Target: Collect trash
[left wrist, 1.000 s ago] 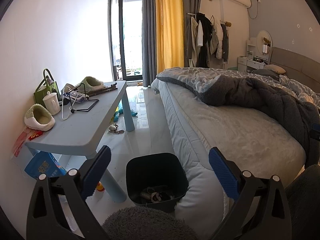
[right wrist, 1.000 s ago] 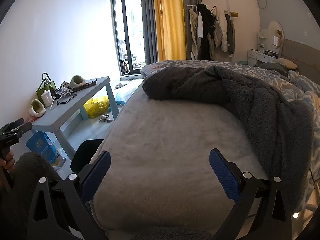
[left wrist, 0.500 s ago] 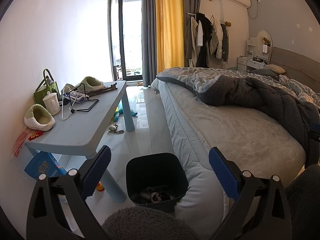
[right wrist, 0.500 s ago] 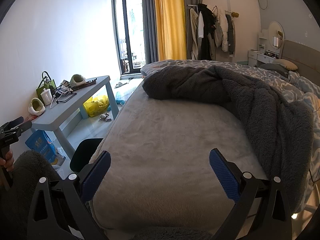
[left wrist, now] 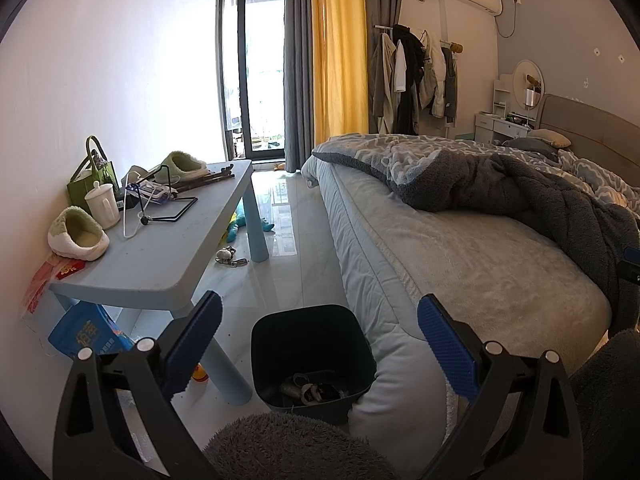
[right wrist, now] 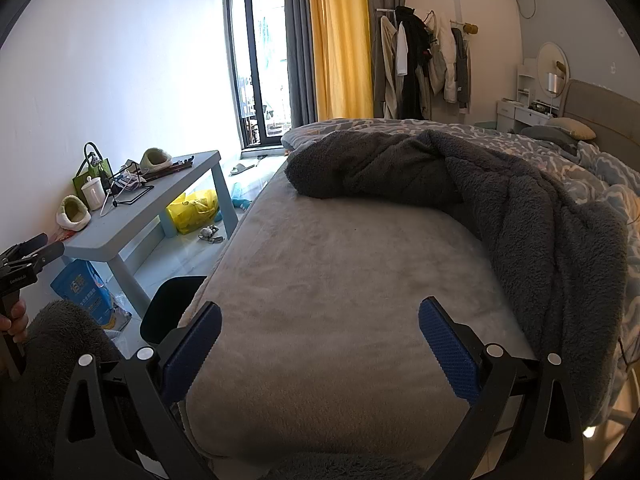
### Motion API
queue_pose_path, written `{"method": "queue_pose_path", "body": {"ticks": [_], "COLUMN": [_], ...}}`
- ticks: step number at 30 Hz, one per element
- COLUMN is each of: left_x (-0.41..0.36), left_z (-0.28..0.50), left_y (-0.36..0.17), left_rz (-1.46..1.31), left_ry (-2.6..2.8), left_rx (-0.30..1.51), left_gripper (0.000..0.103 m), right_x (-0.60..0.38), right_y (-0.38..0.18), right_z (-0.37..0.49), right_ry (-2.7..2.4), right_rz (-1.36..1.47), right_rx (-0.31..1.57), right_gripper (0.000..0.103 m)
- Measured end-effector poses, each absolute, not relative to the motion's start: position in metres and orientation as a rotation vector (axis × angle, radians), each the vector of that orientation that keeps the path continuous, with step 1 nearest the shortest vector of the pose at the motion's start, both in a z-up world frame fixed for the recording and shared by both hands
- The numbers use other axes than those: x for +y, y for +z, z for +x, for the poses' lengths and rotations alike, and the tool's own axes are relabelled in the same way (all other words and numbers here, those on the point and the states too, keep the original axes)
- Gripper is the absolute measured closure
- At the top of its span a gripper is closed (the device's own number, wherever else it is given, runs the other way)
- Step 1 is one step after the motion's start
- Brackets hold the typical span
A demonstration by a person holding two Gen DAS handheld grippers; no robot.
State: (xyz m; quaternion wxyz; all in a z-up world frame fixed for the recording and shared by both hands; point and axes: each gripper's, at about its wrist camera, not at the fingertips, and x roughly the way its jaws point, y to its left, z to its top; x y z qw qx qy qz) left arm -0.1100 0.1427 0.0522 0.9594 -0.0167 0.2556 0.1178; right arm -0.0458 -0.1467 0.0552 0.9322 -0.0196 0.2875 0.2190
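Observation:
A black trash bin [left wrist: 314,354] stands on the floor between the blue table and the bed, with a few scraps [left wrist: 312,390] at its bottom. My left gripper [left wrist: 318,344] hangs open above and in front of the bin, nothing between its blue pads. My right gripper [right wrist: 320,344] is open over the grey bed sheet [right wrist: 344,280], holding nothing. The bin's dark rim [right wrist: 168,312] shows at the bed's left edge in the right wrist view. A yellow plastic bag [right wrist: 194,210] lies under the table. A small keychain-like item [left wrist: 228,256] lies on the floor.
A light blue table [left wrist: 160,248] along the left wall carries slippers [left wrist: 78,234], a white mug [left wrist: 102,204], a green bag [left wrist: 90,176] and a wire stand. A blue packet [left wrist: 90,334] sits under it. A rumpled dark blanket [right wrist: 500,200] covers the bed's far side.
The right wrist view has shifted slightly to the left. The left gripper has stayed still, and both stay open.

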Motion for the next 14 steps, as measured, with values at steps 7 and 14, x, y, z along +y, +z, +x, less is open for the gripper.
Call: {"method": "queue_pose_path", "body": {"ticks": [7, 14], "left_x": [0.1433, 0.1441], "left_z": [-0.1098, -0.1103], "left_y": [0.0522, 0.0486], "left_rz": [-0.037, -0.041], "left_ry": [0.239, 0.242], "left_rx": [0.521, 0.526], "left_gripper": [0.003, 0.003], "right_x": [-0.1469, -0.1469], "right_y": [0.0551, 0.0557], "right_z": [-0.044, -0.0436], "right_ry": [0.451, 0.451], "right_rz": [-0.042, -0.043], "right_rx": [0.589, 0.589], "right_gripper": [0.003, 0.003]}}
